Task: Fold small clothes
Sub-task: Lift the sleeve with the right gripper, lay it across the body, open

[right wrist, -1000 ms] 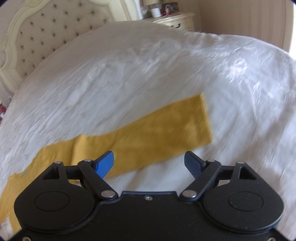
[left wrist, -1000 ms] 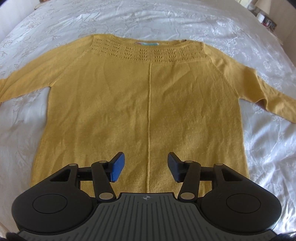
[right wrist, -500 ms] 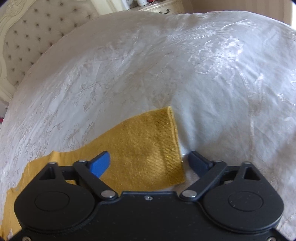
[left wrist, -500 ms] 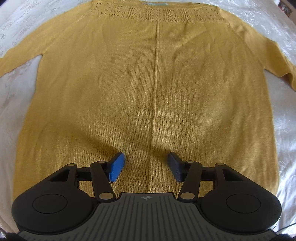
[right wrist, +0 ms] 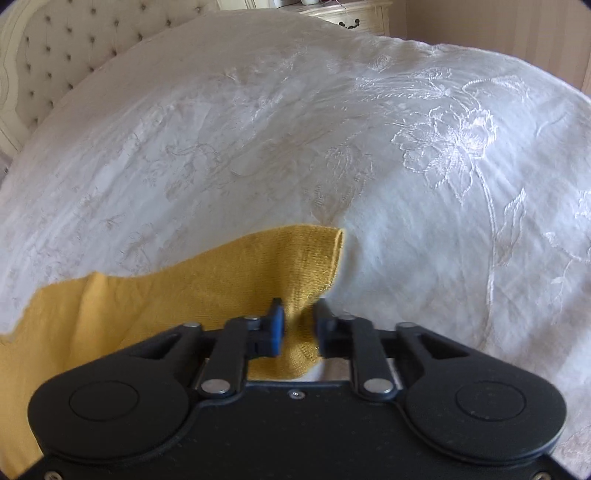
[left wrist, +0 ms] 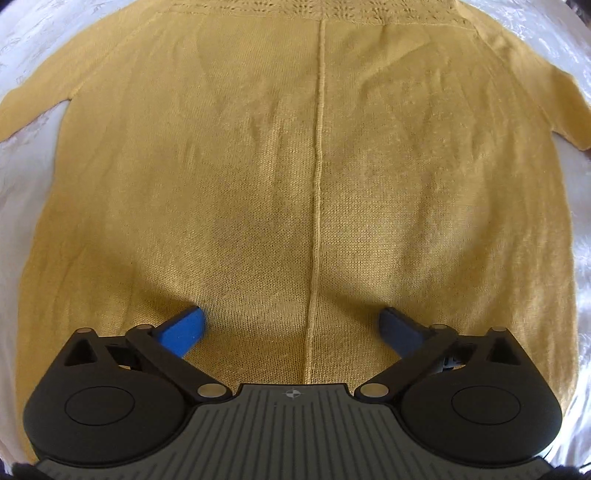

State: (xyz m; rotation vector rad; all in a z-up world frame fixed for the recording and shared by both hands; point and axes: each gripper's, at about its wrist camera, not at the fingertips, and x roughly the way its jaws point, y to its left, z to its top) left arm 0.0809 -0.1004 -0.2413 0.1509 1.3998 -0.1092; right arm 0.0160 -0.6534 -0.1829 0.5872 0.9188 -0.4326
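Note:
A mustard-yellow knitted sweater (left wrist: pixel 258 166) lies flat on the bed, its centre seam running up the middle of the left wrist view. My left gripper (left wrist: pixel 291 317) points straight down over the lower body of the sweater. Its jaws are opening wide, one on either side of the seam, with nothing pinched between them. In the right wrist view one sleeve (right wrist: pixel 207 288) stretches in from the left. My right gripper (right wrist: pixel 299 314) is closing on the ribbed cuff (right wrist: pixel 321 254), and the fabric bunches between its pads.
The white embroidered bedspread (right wrist: pixel 424 184) lies under everything and spreads far beyond the cuff. A tufted headboard (right wrist: pixel 55 48) stands at the upper left and a cream bedside cabinet (right wrist: pixel 354 18) at the top. Bedspread also borders the sweater (left wrist: pixel 22 184).
The left gripper sank closer to the sweater and its jaws spread much wider. The right gripper came up to the sleeve end and closed from wide open onto the cuff.

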